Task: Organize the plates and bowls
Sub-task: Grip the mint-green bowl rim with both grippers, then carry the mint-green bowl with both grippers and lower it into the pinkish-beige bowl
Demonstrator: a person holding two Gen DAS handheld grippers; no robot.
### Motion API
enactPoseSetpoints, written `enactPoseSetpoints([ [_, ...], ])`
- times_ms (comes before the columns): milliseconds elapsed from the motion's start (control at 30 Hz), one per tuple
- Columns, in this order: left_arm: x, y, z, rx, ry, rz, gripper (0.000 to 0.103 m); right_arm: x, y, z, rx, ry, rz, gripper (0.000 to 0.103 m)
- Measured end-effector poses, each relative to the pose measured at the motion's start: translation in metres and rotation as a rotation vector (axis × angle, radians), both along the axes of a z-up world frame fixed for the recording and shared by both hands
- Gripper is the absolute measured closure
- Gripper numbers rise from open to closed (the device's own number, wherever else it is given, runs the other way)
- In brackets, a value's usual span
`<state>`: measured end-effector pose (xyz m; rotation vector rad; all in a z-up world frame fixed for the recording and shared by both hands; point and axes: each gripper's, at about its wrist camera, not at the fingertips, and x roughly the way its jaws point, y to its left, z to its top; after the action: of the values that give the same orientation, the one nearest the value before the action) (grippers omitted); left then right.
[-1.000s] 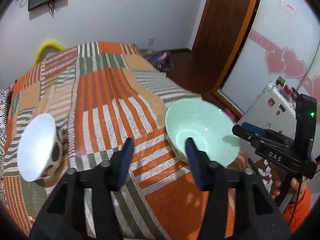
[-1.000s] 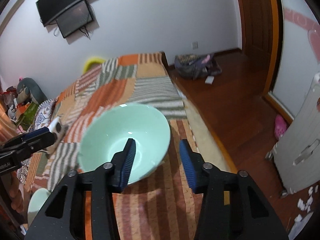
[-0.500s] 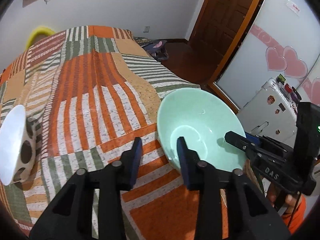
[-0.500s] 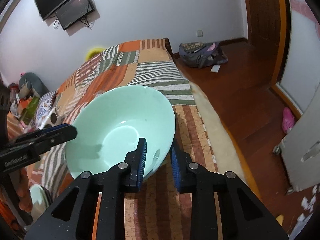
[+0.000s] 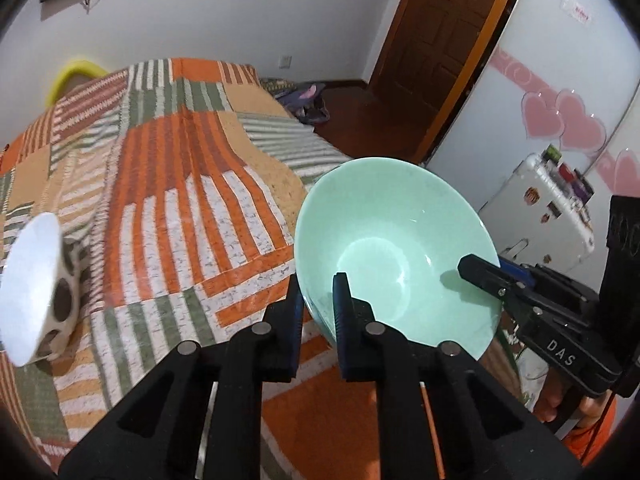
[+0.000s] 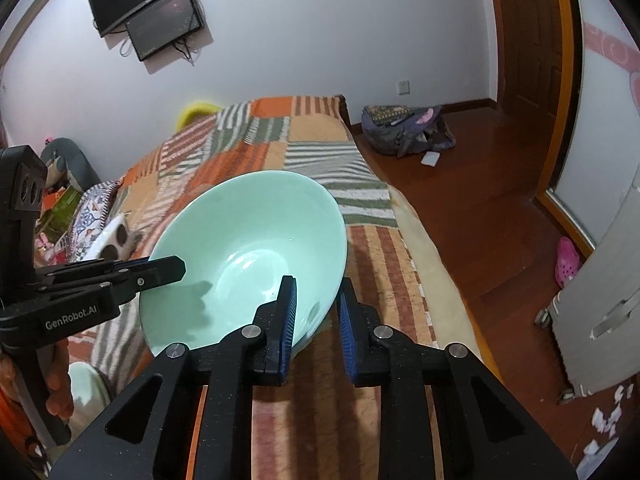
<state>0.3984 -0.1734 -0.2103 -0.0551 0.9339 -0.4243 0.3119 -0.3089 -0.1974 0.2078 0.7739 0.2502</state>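
Two tools, left tool (image 5: pixel 317 300) and right tool (image 6: pixel 316 304), are each clamped on opposite rims of the mint-green bowl (image 5: pixel 394 248).

There are two bowls, one green bowl (image 5: pixel 396 240) and one white spotted bowl (image 5: pixel 36 288), two grippers, one backpack (image 6: pixel 406 130) and two wall screens (image 6: pixel 164 24).

From my left gripper's camera I read "DAS" in pale letters on the black body of the right gripper (image 5: pixel 490 278), off to its right. From the right gripper's camera I read "GenRobot.AI" on the body of the left gripper (image 6: pixel 164 270), off to its left. Fridge stickers and the wall label are too small to read.
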Motion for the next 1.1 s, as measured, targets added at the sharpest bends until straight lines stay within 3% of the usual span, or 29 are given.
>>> enactPoseSetpoints([
  [267, -0.061, 0.022, 0.061, 0.082, -0.176, 0.027, 0.09, -0.037, 0.022, 0.049, 0.021, -0.102, 0.059, 0.085],
  [567, -0.131, 0.079, 0.109, 0.095, -0.246, 0.099, 0.09, -0.082, 0.064, 0.081, 0.055, -0.175, 0.147, 0.084],
  [833, -0.193, 0.135, 0.121, 0.129, -0.253, 0.174, 0.09, -0.104, 0.119, 0.085, 0.065, -0.181, 0.263, 0.084],
  [1100, -0.24, 0.199, 0.121, 0.108, -0.248, 0.276, 0.09, -0.12, 0.172, 0.085, 0.058, -0.189, 0.373, 0.084],
])
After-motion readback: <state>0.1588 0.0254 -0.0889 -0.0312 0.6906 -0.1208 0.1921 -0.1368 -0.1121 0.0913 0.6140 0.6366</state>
